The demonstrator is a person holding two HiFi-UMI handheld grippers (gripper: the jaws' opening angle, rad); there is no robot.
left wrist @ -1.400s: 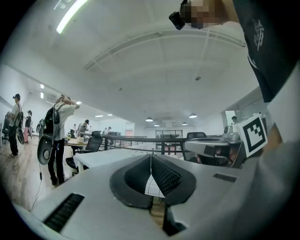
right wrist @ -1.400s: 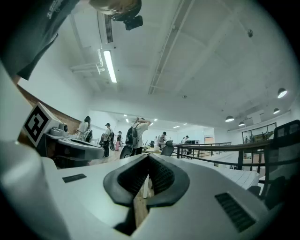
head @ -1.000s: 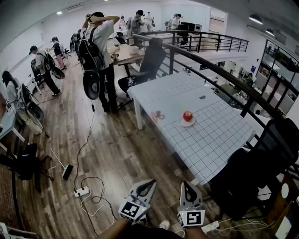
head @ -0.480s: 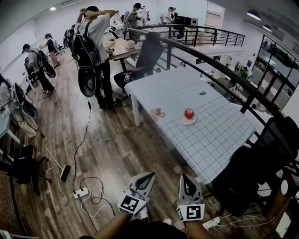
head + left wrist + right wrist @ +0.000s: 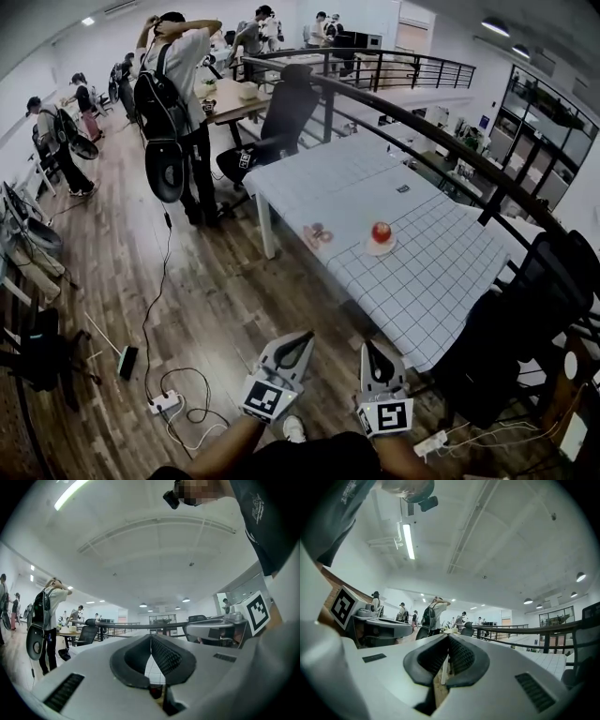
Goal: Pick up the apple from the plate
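Apple (image 5: pixel 381 232) sits red and upright on a small white plate (image 5: pixel 379 249), on the grid-patterned table (image 5: pixel 422 291), well apart from both grippers. A small pink object (image 5: pixel 317 234) lies on the table just beside the plate.

Left gripper (image 5: pixel 302 338) has its jaws closed: in the left gripper view (image 5: pixel 151 637) the ribbed pads meet at the tips and grip nothing, with only a narrow slit of the table top showing behind them. Right gripper (image 5: pixel 367 347) is clenched too: in the right gripper view (image 5: pixel 448 637) its pads press together with nothing between them.

Both grippers are held low at the bottom of the head view, side by side and a little apart, over the wood floor (image 5: pixel 216 309). They point level toward the table, short of its near corner, with their marker cubes facing the camera. A forearm reaches each one from the lower edge. Neither touches the table, the plate or the apple.
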